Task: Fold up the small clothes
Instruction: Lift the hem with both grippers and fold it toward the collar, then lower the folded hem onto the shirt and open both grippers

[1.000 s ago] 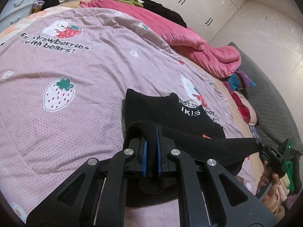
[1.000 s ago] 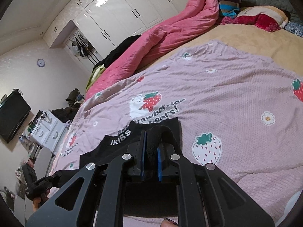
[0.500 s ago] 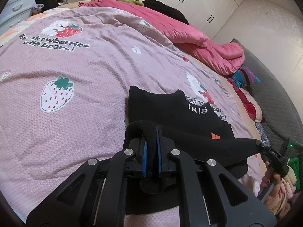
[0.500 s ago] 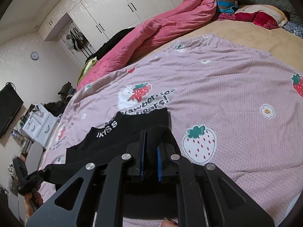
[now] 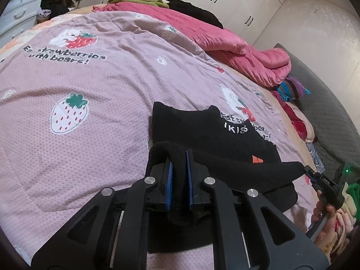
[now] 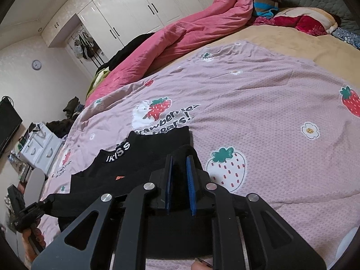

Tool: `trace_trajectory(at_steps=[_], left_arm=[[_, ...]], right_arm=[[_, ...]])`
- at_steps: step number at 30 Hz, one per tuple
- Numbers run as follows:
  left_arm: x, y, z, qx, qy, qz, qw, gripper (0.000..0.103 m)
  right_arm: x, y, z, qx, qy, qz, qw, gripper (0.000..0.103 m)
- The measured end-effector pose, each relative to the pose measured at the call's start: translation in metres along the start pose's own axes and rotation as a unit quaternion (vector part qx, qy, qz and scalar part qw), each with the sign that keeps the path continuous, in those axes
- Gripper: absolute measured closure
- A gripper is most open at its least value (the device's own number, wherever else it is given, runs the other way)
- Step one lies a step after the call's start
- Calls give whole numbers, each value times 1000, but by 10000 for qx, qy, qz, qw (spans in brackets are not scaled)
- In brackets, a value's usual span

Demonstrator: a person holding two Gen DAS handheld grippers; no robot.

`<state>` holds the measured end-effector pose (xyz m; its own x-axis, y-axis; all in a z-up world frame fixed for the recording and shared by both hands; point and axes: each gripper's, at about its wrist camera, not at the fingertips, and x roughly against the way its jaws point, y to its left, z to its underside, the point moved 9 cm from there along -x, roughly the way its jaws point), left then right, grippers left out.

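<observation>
— Well, both corners were up! The left tool (image 5: 178,168) had its blue pads pinched tight on one end of the black top (image 5: 216,135), and the right tool (image 6: 180,175) was clamped the same way on the other end.

— And the rest of it?

— Spread on the pink strawberry bedspread (image 5: 90,85), neckline with the white lettering (image 5: 235,130) at the far side. The held hem was stretched in a taut band between the two tools, lifted over the part lying flat.

— So where could it have gone wrong?

— My guess: that tension. Had one side pulled harder, the cloth could have slipped out of a pinch, and the fold would have dropped crooked.

— Anything else?

— The lower layer. It only rested on the bedspread, so dragging the hem forward too low might have bunched it or skidded the whole top toward the pink quilt (image 5: 236,47). Uneven heights between the hands would have skewed the edge against the neckline, too.

— And the release?

— Letting go before the hem lay over the lettering would likely have left a sloppy, short fold.
</observation>
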<state>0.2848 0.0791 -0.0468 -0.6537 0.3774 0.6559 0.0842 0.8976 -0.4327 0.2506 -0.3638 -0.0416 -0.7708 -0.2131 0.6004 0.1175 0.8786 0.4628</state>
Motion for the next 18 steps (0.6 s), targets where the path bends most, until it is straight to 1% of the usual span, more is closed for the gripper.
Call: trace_trajectory(at_steps=[3,7,10,14,18], left_arm=[[6,-2,0,-70,-67,-47,9999,98],[20,-5,-3,-215,-285,-180,9992,97],[29,-8,-5,-298,-384,-176,9987,97],[30,-25,6,-504,-279,-35,9983,97],[19,-48,28,-711,34,209,9972,97]], right_arm=[[3,1,1,44,-19,-17,10000,84],[7,9,3,289,-42,-1,9996,83],[10,17,5,474,-52,-43,9989,83],[12,31,11,803,-44,-56,9967,83],[14,40,19,961,-26,-57,9954,83]])
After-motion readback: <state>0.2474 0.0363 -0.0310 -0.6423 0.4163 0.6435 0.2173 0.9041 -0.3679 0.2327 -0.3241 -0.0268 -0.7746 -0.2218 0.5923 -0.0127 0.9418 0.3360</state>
